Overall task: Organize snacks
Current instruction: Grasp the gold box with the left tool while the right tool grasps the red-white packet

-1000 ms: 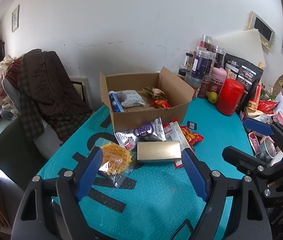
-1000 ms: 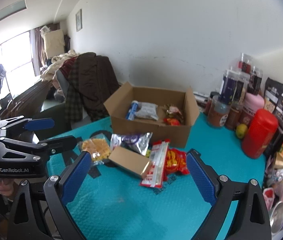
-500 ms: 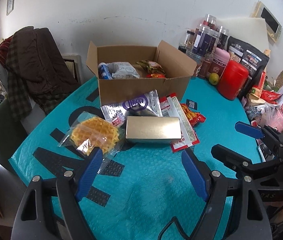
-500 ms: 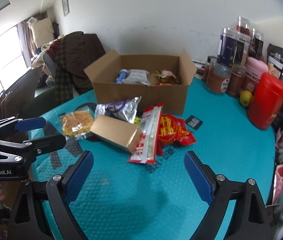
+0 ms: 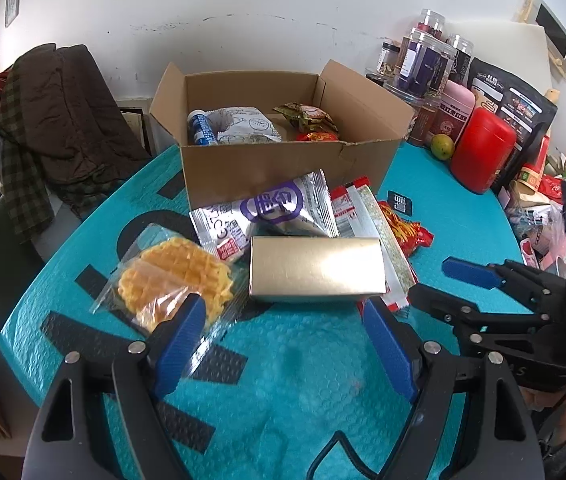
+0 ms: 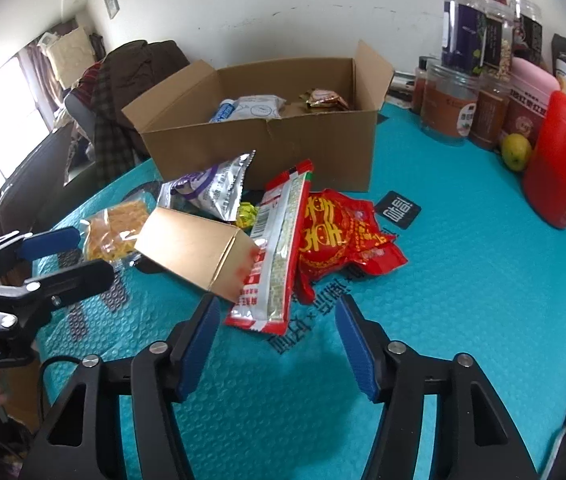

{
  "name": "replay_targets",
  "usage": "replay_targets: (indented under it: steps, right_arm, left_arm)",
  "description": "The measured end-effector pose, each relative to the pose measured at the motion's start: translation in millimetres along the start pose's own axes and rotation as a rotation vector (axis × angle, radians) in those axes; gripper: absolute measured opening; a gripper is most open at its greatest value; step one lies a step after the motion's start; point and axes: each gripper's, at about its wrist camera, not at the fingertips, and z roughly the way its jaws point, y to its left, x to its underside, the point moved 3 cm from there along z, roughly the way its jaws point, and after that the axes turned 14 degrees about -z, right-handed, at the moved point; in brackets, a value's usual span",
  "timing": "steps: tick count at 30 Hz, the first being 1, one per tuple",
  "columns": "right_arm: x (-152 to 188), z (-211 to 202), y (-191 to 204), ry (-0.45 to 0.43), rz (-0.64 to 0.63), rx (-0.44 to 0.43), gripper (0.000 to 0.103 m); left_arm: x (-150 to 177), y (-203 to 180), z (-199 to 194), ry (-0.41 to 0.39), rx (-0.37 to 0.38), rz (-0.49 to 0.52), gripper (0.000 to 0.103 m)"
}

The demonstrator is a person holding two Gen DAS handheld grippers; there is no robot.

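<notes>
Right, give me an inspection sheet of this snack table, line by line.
Surface: teal bubble-textured table cover with black markings.
Job's things: open brown cardboard box holding some packets; gold rectangular carton, bagged yellow waffle, silver-purple foil pouch, long red-white packet and red crinkly packet lie in front of it.
Clutter: clear jars, red canister, green-yellow fruit.
Grippers: left tongs open, empty, near the carton; right tongs closing, nothing between them.
Cables: black cable under the left tongs.
Surroundings: white wall, clothes-draped chair.
</notes>
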Motion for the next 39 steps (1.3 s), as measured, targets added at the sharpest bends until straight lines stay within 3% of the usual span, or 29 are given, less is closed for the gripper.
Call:
replay_targets:
  steps: [6, 13, 15, 20, 26, 29, 33, 39]
  right_arm:
    - [-5, 21, -1, 0.028, -0.014, -0.052, 0.042]
    - [-10, 35, -3, 0.035, -0.019, -0.083, 0.038]
    - [-10, 35, -4, 0.034, -0.026, -0.070, 0.021]
    - [-7, 31, -5, 0.020, -0.016, -0.101, 0.017]
    - [-2, 19, -12, 0.003, 0.018, -0.105, 0.013]
    - [0, 14, -14, 0.004, 0.018, -0.093, 0.012]
    - [4, 9, -15, 0.011, 0.019, -0.080, 0.012]
    - [9, 0, -17, 0.007, 0.015, -0.059, 0.012]
  left_arm:
    - [-15, 1, 12, 0.006, 0.009, 0.007, 0.081]
    - [-30, -2, 27, 0.026, 0.049, 0.020, 0.081]
    - [-34, -3, 32, 0.035, 0.061, 0.026, 0.081]
    - [-44, -8, 42, 0.042, 0.078, 0.056, 0.081]
    - [-48, -14, 60, 0.114, 0.136, 0.076, 0.081]
    - [-42, -17, 74, 0.195, 0.155, 0.084, 0.081]
    - [-33, -17, 77, 0.221, 0.128, 0.110, 0.081]
    - [-11, -8, 71, 0.291, 0.137, 0.068, 0.081]
